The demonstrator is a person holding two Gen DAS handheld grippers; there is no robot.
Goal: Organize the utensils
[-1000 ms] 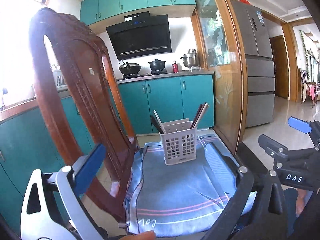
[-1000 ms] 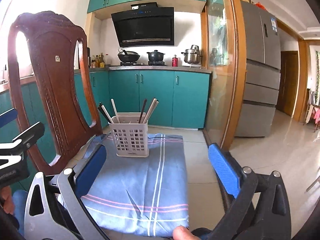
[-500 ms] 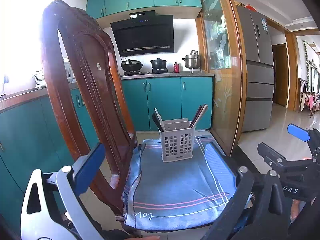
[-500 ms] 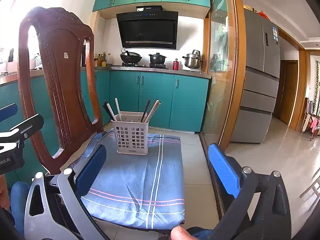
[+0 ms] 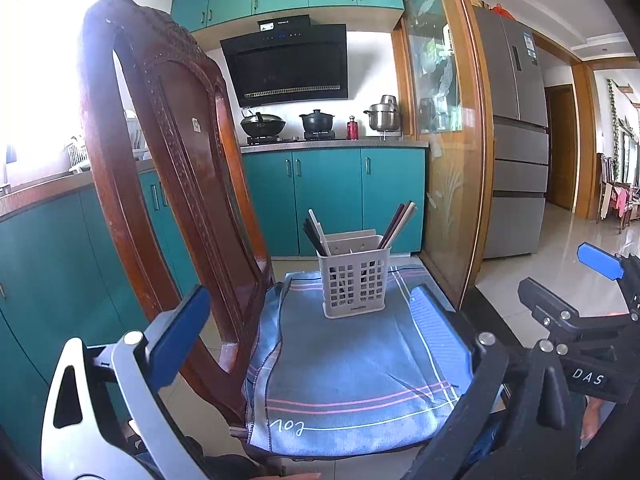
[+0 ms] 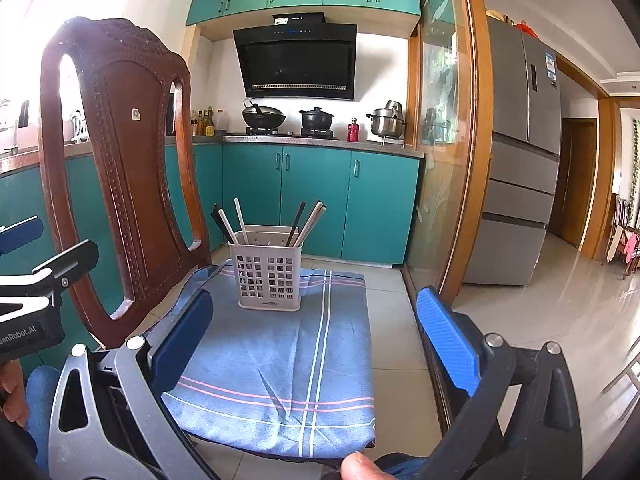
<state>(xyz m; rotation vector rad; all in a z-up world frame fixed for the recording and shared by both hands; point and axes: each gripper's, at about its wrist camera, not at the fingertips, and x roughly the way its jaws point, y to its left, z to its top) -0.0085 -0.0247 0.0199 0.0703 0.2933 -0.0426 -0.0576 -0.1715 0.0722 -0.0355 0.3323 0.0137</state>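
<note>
Readable text: "GenRobot.AI" on the left claw body seen in the right view, "DAS" on the right claw body seen in the left view, stitched "102"-like mark on the cloth's front edge; the label on the caddy's base is too small to read.

Left to right: carved dark-red wooden chair point(image 5: 176, 184) backrest at left, blue checked cloth point(image 5: 352, 368) over its seat, one white perforated plastic utensil caddy point(image 5: 354, 280) standing upright at the far end of the cloth. Chopsticks point(image 6: 308, 222) lean out of both ends of it, dark and pale mixed; roughly three or four per side, exact count unclear.

Left claw point(image 5: 308, 322): blue pads wide apart, nothing between them. Right claw point(image 6: 316, 330): also spread wide and empty. Both sit near the seat's front edge, well apart from the caddy.

Versus 0.5 s ago: both cameras a bit higher and nearer, the caddy in the same spot on the cloth, claw openings unchanged.

Background worktop: three pots, one red bottle.
</note>
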